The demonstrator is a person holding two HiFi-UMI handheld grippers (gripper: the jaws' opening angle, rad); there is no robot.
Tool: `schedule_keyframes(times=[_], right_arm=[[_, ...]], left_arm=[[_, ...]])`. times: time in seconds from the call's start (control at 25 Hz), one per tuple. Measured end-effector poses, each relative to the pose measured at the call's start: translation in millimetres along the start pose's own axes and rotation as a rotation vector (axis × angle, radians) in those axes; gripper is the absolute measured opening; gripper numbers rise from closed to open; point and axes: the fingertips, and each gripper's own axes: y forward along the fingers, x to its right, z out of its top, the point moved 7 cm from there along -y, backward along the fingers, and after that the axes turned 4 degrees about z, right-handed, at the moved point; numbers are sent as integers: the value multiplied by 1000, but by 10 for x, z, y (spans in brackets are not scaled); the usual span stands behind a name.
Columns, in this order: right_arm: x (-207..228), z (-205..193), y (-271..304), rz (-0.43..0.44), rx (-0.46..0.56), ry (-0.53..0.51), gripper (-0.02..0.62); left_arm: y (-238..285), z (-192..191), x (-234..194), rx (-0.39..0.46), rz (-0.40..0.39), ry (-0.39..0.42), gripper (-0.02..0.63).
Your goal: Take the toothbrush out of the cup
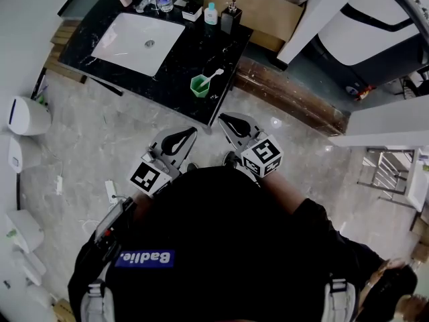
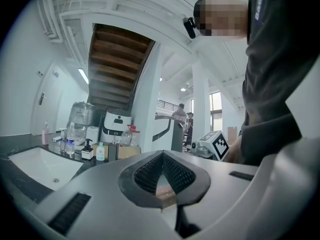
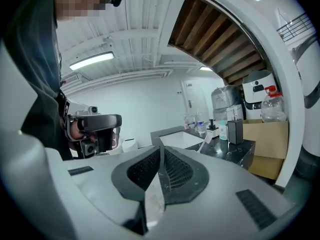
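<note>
Item: toothbrush (image 1: 213, 76), white, standing slanted in the green cup (image 1: 198, 86), head up and leaning over the right rim. Not yet taken.

Holder: the green cup, upright on the black counter (image 1: 182, 64), close to its front edge and to the right of the white sink basin (image 1: 137, 42). Bottles and a pump dispenser (image 1: 230, 17) stand well behind it.

Tools: the left gripper (image 1: 190, 134) and the right gripper (image 1: 225, 119) are both held short of the counter, over the floor, well apart from the cup. In each gripper view I see the fingers pressed together with nothing between them.

Hazards, as I judge them:
- I must part the fingers before I reach in, or the closed tips will shove the brush or topple the cup.
- The cup looks light and sits near the edge, so a sideways knock could send it to the floor.
- If the thin handle drags on the rim, the cup may lift with it. The free gripper could steady it.
- A grip on the bristle end risks slipping.
</note>
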Motion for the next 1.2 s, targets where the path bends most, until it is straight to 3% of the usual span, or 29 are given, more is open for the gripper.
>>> schedule_keyframes(times=[0.36,0.64,1.2], right_arm=[[275,-122,203,10,-40,6,18],[545,-194,407,9,-69,31,77],[1118,-290,854,-65,-17,275,92]], left_arm=[[-20,-16,2,-9,52,-11,9],[-86,7,-39,-17,91,-11,9],[-250,-53,-21,-25,158,-24,9]])
